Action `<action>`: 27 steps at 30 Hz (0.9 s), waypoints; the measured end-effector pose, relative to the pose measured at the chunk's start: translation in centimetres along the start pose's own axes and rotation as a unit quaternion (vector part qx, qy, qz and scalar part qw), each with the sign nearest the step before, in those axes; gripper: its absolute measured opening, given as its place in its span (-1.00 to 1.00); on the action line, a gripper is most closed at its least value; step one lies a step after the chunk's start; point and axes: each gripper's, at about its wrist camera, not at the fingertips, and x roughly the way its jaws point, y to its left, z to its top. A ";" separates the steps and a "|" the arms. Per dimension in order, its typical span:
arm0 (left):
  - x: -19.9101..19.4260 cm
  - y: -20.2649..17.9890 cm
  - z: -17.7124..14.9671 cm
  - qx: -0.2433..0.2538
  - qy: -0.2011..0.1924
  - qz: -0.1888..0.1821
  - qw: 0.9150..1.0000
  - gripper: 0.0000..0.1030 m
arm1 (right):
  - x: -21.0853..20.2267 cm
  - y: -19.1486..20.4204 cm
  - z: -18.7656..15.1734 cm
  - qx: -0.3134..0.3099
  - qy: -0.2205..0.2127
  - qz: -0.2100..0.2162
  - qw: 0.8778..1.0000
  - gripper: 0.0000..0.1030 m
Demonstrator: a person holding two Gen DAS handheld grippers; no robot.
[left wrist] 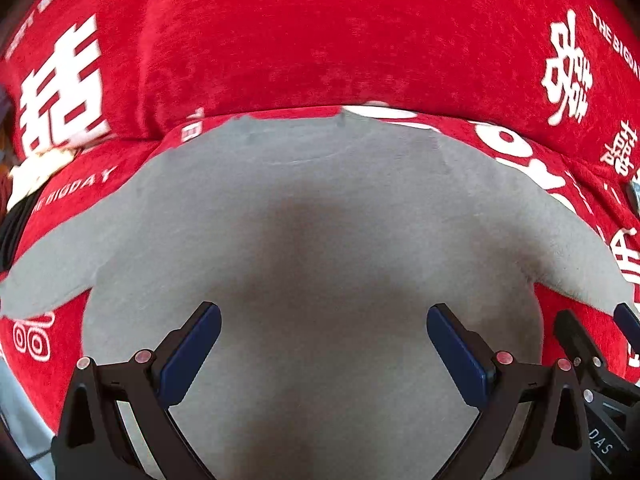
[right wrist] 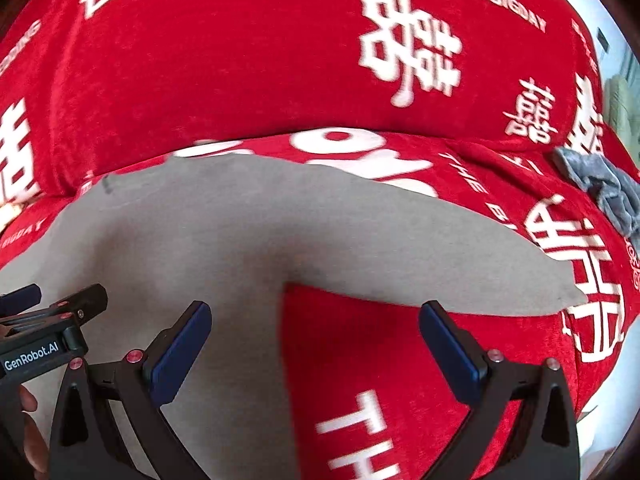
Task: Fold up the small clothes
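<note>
Grey garment (left wrist: 320, 240): soft knit, matte, lying flat on the red printed cover (left wrist: 304, 40). I judge it light and limp, unlikely to slip on that plush pile.

Left wrist view, garment position: it fills the near and middle of the frame, with one sleeve running out left and one out right; its far edge lies just short of the cushion fold.

Left wrist view, left gripper (left wrist: 324, 344): jaws spread wide, nothing between them, poised over the garment's body. I cannot tell whether the pads touch the cloth.

Left wrist view, right side: part of the other gripper shows at the near right edge.

Right wrist view, right gripper (right wrist: 316, 344): jaws likewise wide apart and empty, straddling the garment's right edge where grey meets red.

Right wrist view, sleeve: one sleeve stretches far right, ending near the white lettering.

Right wrist view, other cloth: a blue-grey crumpled piece (right wrist: 604, 188) sits far right, well apart.

Recommended hold: I would pinch a sleeve end or hem corner, a single layer only; the cloth will sag and drag.
</note>
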 end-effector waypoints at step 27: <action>4.4 -14.5 3.1 0.088 0.016 -0.011 0.996 1.00 | 4.6 -23.7 -3.1 0.201 0.028 -0.079 0.976 0.99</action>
